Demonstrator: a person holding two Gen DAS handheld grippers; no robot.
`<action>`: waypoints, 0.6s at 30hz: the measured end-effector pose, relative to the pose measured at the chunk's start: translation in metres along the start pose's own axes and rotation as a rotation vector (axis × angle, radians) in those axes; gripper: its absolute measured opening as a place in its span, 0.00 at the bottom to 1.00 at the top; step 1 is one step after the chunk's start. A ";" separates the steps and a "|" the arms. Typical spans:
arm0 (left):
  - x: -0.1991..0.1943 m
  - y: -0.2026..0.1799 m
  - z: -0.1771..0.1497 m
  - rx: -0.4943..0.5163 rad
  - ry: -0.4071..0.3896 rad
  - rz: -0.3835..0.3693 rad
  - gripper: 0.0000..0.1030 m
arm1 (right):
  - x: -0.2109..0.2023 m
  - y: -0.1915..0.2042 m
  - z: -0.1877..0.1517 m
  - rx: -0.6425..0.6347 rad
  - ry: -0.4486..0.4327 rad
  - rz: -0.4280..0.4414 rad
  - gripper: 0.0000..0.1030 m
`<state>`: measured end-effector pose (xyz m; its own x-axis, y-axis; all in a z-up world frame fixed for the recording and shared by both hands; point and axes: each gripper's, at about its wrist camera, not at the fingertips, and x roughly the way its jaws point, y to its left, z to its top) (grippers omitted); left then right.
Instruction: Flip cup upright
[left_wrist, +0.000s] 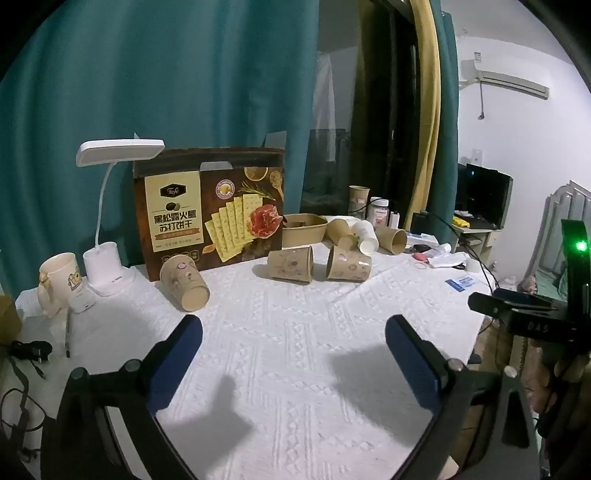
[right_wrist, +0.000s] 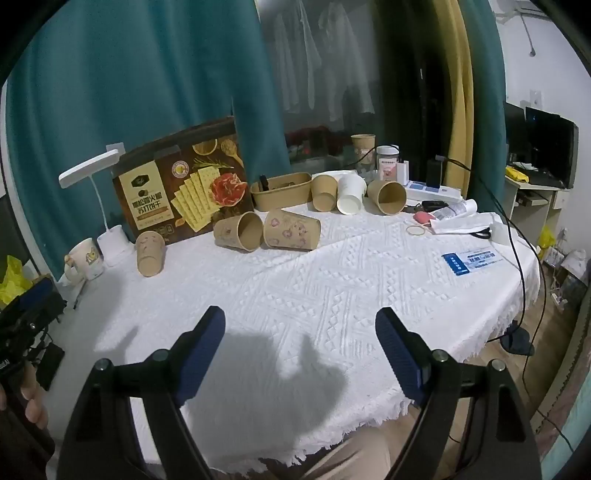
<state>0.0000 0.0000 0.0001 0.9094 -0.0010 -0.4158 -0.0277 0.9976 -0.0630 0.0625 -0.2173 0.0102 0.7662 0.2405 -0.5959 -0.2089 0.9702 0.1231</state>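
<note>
Three brown paper cups lie on their sides on the white tablecloth (left_wrist: 295, 350): a left cup (left_wrist: 184, 284) with its mouth toward me, a middle cup (left_wrist: 291, 264) and a right cup (left_wrist: 348, 264). In the right wrist view they are the left cup (right_wrist: 149, 254), the middle cup (right_wrist: 239, 232) and the right cup (right_wrist: 291, 229). My left gripper (left_wrist: 293, 332) is open and empty, above the cloth and short of the cups. My right gripper (right_wrist: 300, 325) is open and empty near the table's front edge.
A cracker box (left_wrist: 210, 206) stands behind the cups, with a white desk lamp (left_wrist: 107, 221) and a mug (left_wrist: 59, 277) to its left. Several more tipped cups (right_wrist: 349, 194) and a brown paper bowl (right_wrist: 282, 192) lie at the back. Cables, a card (right_wrist: 474, 262) and clutter sit at the right.
</note>
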 end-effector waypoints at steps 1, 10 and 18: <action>0.000 0.000 0.000 -0.001 0.003 -0.001 0.97 | 0.000 0.000 0.000 -0.006 -0.011 -0.004 0.79; -0.001 -0.004 -0.001 -0.006 -0.005 0.004 0.97 | -0.001 -0.004 0.003 -0.003 -0.010 -0.002 0.79; -0.009 0.005 0.006 -0.018 -0.025 -0.017 0.97 | -0.006 -0.001 0.002 -0.015 -0.018 -0.009 0.79</action>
<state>-0.0056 0.0050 0.0093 0.9198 -0.0157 -0.3920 -0.0199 0.9961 -0.0865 0.0590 -0.2201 0.0155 0.7790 0.2327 -0.5822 -0.2113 0.9717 0.1057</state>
